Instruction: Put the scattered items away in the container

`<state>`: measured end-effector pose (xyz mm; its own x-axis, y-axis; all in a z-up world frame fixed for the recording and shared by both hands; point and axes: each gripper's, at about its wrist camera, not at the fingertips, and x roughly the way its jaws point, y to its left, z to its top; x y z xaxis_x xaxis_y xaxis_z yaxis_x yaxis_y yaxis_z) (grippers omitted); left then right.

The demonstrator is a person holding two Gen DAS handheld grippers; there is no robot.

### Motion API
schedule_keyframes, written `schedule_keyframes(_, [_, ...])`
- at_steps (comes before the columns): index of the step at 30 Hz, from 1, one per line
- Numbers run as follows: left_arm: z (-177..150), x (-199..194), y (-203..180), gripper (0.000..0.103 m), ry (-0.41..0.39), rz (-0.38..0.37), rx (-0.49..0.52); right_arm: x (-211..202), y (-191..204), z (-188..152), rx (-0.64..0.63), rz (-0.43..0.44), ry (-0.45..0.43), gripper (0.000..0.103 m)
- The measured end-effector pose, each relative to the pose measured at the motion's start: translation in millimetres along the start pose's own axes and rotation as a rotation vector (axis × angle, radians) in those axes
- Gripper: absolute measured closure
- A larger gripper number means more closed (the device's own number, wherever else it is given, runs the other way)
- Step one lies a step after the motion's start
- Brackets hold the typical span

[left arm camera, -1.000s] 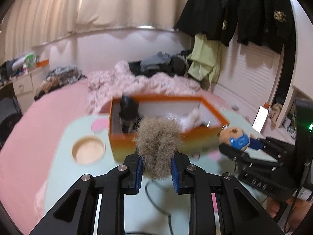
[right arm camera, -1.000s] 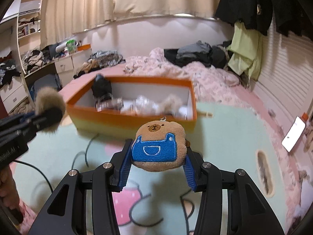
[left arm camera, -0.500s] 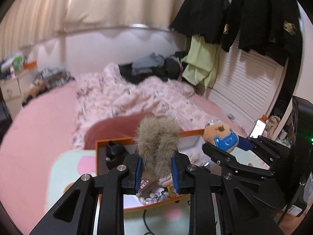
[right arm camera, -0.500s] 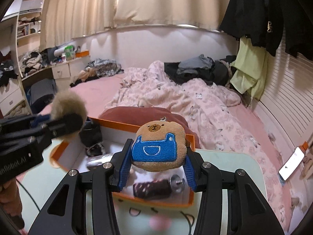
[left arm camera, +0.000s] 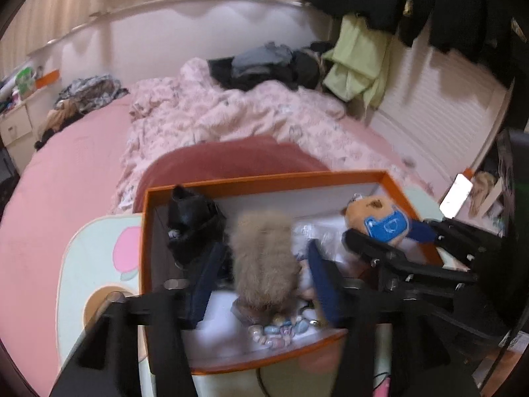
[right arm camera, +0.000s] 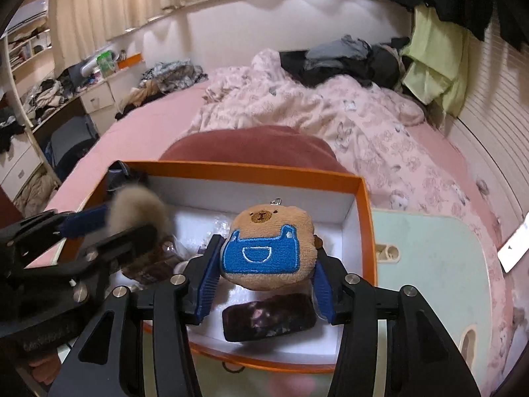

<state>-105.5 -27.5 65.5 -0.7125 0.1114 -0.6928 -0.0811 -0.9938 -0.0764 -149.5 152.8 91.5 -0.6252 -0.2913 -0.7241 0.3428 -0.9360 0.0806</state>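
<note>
The orange box (left arm camera: pixel 264 176) with a white inside sits on the pale green table and also shows in the right wrist view (right arm camera: pixel 360 218). My left gripper (left arm camera: pixel 261 281) is open above the box, with the furry grey-brown pom-pom (left arm camera: pixel 264 258) loose between its spread fingers. My right gripper (right arm camera: pixel 264 281) is open wide over the box, and the brown bear plush with a blue bib (right arm camera: pixel 267 251) sits between its pads. The bear (left arm camera: pixel 380 221) and the pom-pom (right arm camera: pixel 135 211) each show in the other view.
Inside the box lie a black pouch (left arm camera: pixel 191 221), pastel beads (left arm camera: pixel 281 329), a dark patterned case (right arm camera: pixel 267 314) and clear wrapping. Behind the table are a dark red cushion (right arm camera: pixel 251 145) and a pink bed with a rumpled quilt. A phone (left arm camera: pixel 458 195) lies at the right.
Both grippers have moved forward over the box and dropped lower. Both have spread their fingers, so the pom-pom and the bear are no longer squeezed.
</note>
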Motion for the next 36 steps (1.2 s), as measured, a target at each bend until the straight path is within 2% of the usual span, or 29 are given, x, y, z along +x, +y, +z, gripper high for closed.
schedule_keyframes(1, [-1,-4,0,0.022,-0.028,0.008,0.003,0,-2,0,0.007,0.005,0.0,0.051])
schedule_keyframes(4, [-3,-14,-1,0.016,-0.073,0.009,0.019,-2,-7,0,0.03,0.018,-0.009,0.045])
schedule_keyframes(10, [-6,-27,-6,0.016,-0.081,0.055,0.068,-12,-1,-2,0.008,-0.001,-0.034,0.043])
schedule_keyframes(14, [-13,-46,-9,0.012,-0.082,0.033,0.077,-25,2,-8,0.008,0.016,-0.046,0.037])
schedule_keyframes(18, [-32,-69,-10,0.008,-0.098,0.031,0.061,-50,4,-24,0.01,0.017,-0.086,0.036])
schedule_keyframes(19, [-39,-72,-9,0.007,-0.096,0.022,0.053,-55,5,-30,0.017,0.02,-0.09,0.033])
schedule_keyframes(20, [-49,-75,-8,0.007,-0.091,0.006,0.036,-61,5,-38,0.032,0.027,-0.094,0.024])
schedule_keyframes(22, [-69,-75,-6,0.006,-0.069,-0.02,0.011,-69,5,-58,0.059,0.053,-0.094,0.02])
schedule_keyframes(24, [-91,-70,-6,0.006,-0.032,-0.026,-0.01,-70,6,-77,0.071,0.046,-0.067,0.02])
schedule_keyframes(28, [-121,-57,-4,0.006,0.002,0.037,-0.043,-59,6,-105,0.066,-0.017,0.024,0.02])
schedule_keyframes(32, [-131,-39,-4,0.005,0.062,0.111,-0.04,-48,-3,-117,0.108,-0.037,0.09,0.02])
schedule_keyframes(36, [-135,-35,-13,0.0,0.069,0.15,0.01,-44,3,-122,0.048,-0.111,0.094,0.015])
